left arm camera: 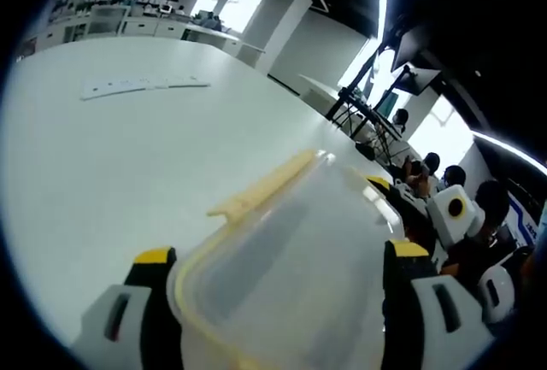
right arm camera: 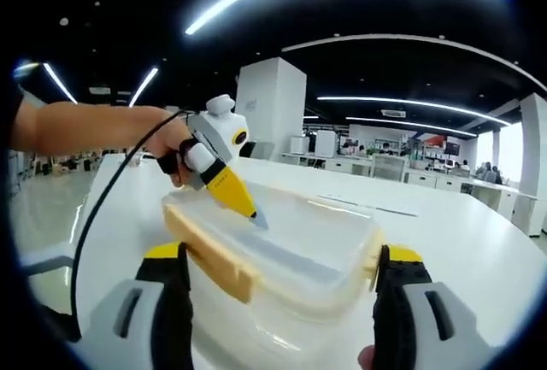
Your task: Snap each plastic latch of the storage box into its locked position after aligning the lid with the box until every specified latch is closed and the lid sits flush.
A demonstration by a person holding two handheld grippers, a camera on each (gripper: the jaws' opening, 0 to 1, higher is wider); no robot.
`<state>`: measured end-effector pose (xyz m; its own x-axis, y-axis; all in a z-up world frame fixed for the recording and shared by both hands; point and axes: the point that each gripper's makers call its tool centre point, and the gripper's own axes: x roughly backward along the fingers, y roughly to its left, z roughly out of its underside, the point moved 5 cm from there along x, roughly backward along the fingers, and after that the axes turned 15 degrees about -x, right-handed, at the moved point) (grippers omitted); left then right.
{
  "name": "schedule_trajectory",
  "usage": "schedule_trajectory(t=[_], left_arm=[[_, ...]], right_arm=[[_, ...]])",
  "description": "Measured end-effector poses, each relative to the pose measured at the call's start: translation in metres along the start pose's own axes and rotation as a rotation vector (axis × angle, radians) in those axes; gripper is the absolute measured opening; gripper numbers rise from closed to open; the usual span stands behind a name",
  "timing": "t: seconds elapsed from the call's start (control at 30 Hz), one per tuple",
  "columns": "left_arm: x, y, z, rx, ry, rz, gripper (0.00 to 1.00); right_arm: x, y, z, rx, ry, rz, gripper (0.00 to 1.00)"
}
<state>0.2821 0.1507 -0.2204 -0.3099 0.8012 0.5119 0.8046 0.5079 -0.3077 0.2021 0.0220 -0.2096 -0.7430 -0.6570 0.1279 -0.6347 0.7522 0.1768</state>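
The storage box point(right arm camera: 282, 255) is frosted translucent plastic with matt yellow latches point(right arm camera: 215, 261); the table point(left arm camera: 102, 156) is smooth white.

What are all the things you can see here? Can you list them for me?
storage box: one, clear plastic, on the table between both grippers' jaws
lid: one, clear, on the box
latches: yellowish, along the lid's edges
table: one, white, under the box
paper strips: white, far on the table
left gripper: yellow tip touching the lid
right gripper: jaws open beside the box
hand: one, holding the left gripper
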Motion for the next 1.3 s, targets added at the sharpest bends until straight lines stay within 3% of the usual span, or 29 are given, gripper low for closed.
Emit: schedule_trajectory(t=[0.3,0.43,0.63,0.73,0.8,0.9,0.93,1.03,1.07,1.23,1.3], left_arm=[[0.001,-0.002,0.001,0.011,-0.003,-0.005,1.00],[0.004,-0.001,0.002,0.019,-0.066,-0.015,1.00],[0.008,0.001,0.003,0.035,-0.093,-0.024,0.98],[0.017,0.000,0.003,0.000,-0.082,-0.036,0.94],[0.022,0.003,0.002,-0.028,-0.085,-0.071,0.97],[0.037,0.008,-0.002,-0.046,-0.159,-0.119,0.99],[0.044,0.006,-0.006,-0.053,-0.214,-0.116,0.99],[0.058,0.001,-0.008,-0.104,-0.269,-0.123,0.99],[0.066,-0.002,-0.010,-0.154,-0.322,-0.150,0.99],[0.082,-0.010,0.000,-0.228,-0.347,-0.189,0.99],[0.089,-0.010,0.006,-0.291,-0.353,-0.250,0.98]], right_arm=[[-0.001,-0.001,-0.001,0.047,-0.066,-0.045,0.93],[-0.002,-0.001,-0.002,0.062,-0.077,-0.067,0.95],[-0.005,0.002,-0.005,0.094,-0.072,-0.066,0.99],[-0.006,0.001,-0.005,0.100,-0.079,-0.063,1.00],[-0.005,0.000,-0.005,0.100,-0.079,-0.063,1.00],[-0.002,-0.002,-0.006,0.111,-0.077,-0.071,0.98],[0.000,-0.003,-0.007,0.116,-0.076,-0.073,0.97],[0.004,-0.008,-0.009,0.124,-0.074,-0.076,0.97],[0.006,-0.009,-0.009,0.127,-0.071,-0.081,0.97],[0.012,-0.011,-0.007,0.151,-0.054,-0.089,0.96],[0.018,-0.009,-0.010,0.136,-0.067,-0.109,0.96]])
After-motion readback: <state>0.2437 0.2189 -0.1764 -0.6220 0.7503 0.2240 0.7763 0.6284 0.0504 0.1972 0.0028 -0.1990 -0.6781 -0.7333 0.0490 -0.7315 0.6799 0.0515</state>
